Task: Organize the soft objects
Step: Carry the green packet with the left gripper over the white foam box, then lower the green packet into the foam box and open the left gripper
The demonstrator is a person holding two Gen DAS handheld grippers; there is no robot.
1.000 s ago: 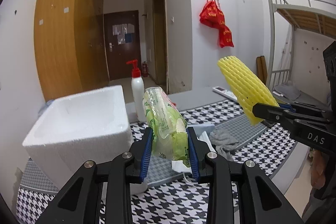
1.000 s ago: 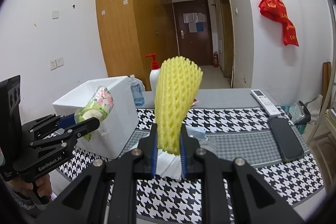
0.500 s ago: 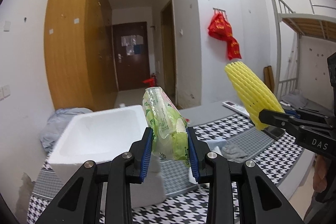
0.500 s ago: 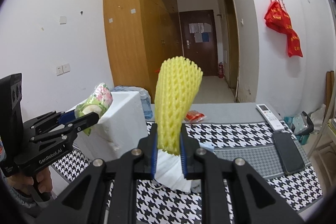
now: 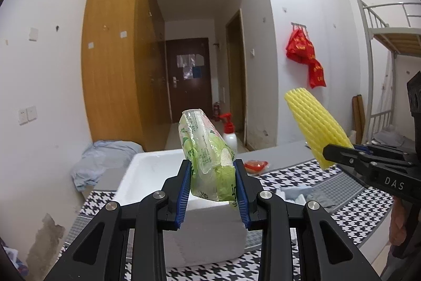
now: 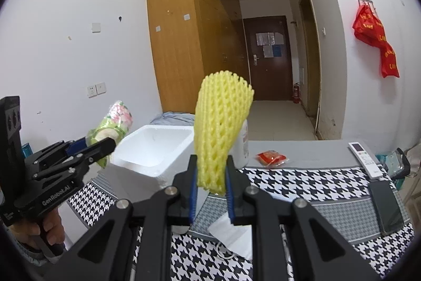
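My left gripper (image 5: 212, 191) is shut on a green and white tissue pack (image 5: 206, 152) and holds it upright in the air, in front of and above the open white foam box (image 5: 155, 170). My right gripper (image 6: 210, 191) is shut on a yellow foam net sleeve (image 6: 219, 128) that stands up from the jaws, to the right of the box (image 6: 155, 146). The sleeve (image 5: 314, 127) and the right gripper show at the right of the left wrist view. The tissue pack (image 6: 111, 127) and the left gripper show at the left of the right wrist view.
A houndstooth cloth (image 6: 302, 181) covers the table. On it lie a white spray bottle (image 5: 229, 134), a red snack packet (image 6: 271, 157), a remote (image 6: 364, 158), a phone (image 6: 385, 207), white paper (image 6: 231, 231) and a grey cloth (image 5: 315, 198). A light blue garment (image 5: 102, 157) lies behind the box.
Both grippers have risen and tilted up with their loads; the foam box has dropped lower in both views and sits more centred under the left gripper. Neither grip has changed.
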